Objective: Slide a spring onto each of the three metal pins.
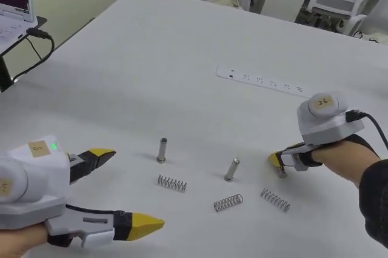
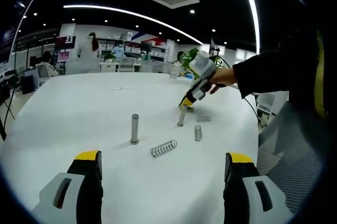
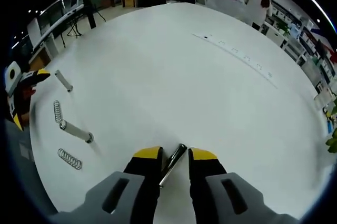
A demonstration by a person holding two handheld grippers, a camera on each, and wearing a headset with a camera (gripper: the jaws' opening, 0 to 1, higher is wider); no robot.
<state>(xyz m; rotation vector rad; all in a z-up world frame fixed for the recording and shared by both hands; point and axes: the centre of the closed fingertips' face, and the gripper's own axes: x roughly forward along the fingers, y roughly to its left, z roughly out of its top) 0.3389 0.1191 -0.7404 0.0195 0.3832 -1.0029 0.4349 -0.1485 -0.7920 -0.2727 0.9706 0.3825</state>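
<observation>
Head view, lower right: right gripper (image 1: 279, 161) straddles slim silver metal pin (image 3: 172, 163), clamp uncertain | lower left: left gripper (image 1: 136, 188) spread wide | advice: square the grip before lifting.

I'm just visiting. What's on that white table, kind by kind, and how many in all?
Springs: 3
Pins: 3
Power strip: 1
Total: 7
</observation>
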